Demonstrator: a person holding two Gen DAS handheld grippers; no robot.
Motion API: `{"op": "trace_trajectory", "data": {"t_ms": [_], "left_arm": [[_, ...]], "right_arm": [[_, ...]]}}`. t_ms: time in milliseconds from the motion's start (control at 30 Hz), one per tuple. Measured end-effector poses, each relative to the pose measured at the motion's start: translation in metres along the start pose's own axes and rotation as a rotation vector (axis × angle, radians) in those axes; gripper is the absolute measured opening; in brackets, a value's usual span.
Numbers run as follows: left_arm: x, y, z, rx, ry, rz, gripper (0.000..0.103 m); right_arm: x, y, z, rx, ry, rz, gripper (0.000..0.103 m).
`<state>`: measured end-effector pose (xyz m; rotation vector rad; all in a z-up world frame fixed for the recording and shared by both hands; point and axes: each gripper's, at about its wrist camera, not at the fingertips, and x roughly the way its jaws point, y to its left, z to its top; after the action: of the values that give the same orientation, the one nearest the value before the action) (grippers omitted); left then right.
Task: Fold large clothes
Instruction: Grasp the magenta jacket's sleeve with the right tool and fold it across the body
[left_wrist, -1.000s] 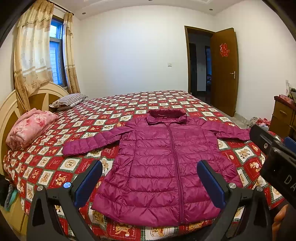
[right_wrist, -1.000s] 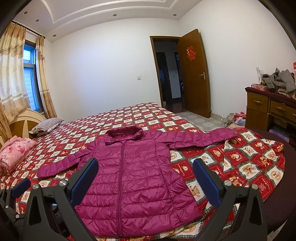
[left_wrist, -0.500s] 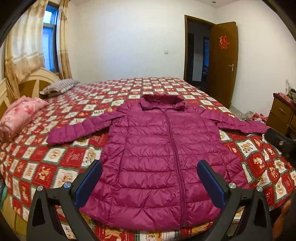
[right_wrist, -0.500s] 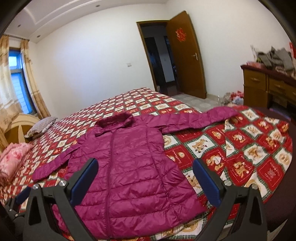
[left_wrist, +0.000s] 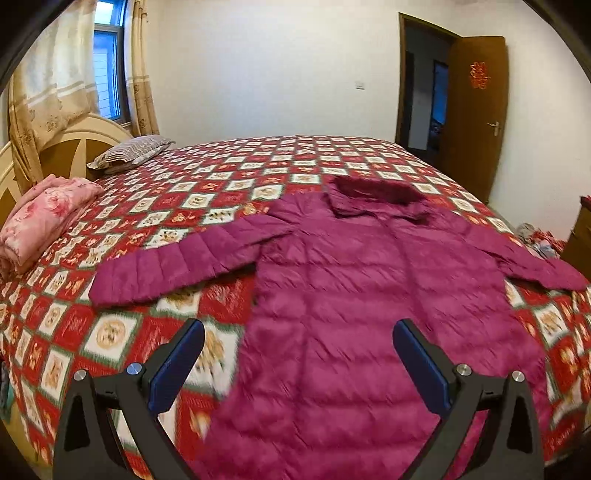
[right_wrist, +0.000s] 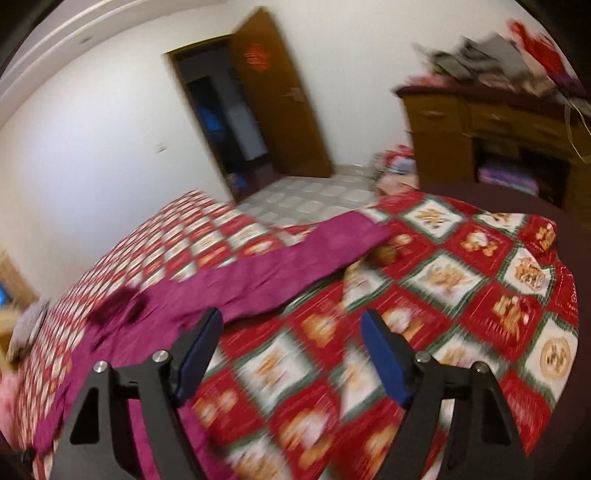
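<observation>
Fingers spread wide on my left gripper, blue pads facing each other with nothing between them. Ahead of them the magenta puffer jacket lies flat, front up, on the red patchwork bedspread; its lower body fills the gap between my fingers and runs under the right finger, while the left finger hangs over bare bedspread beside the jacket's edge. One sleeve stretches out beyond my left finger, the other reaches out past my right finger. Darker collar sits far ahead. Off past the left finger, a folded pink blanket and a striped pillow rest by the headboard. Brown door stands open, far ahead to the right.

Right view now, blurred and tilted. My right gripper is also parted wide, holding nothing, over bedspread. The jacket lies off beyond my left finger, and its sleeve stretches across ahead of both fingertips, apart from them. A wooden dresser with a pile on top stands far ahead to the right.
</observation>
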<state>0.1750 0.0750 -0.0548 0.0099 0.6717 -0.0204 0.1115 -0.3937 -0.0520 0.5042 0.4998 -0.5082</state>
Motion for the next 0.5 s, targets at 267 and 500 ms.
{"op": "trace_trajectory", "data": {"t_ms": [267, 500], "left_arm": [[0.088, 0.037, 0.046, -0.063, 0.078, 0.025, 0.102], [0.158, 0.053, 0.052, -0.024, 0.090, 0.064, 0.102]], "right_arm": [[0.099, -0.058, 0.050, 0.171, 0.102, -0.133, 0.080], [0.151, -0.066, 0.060, 0.185, 0.156, -0.241, 0.067]]}}
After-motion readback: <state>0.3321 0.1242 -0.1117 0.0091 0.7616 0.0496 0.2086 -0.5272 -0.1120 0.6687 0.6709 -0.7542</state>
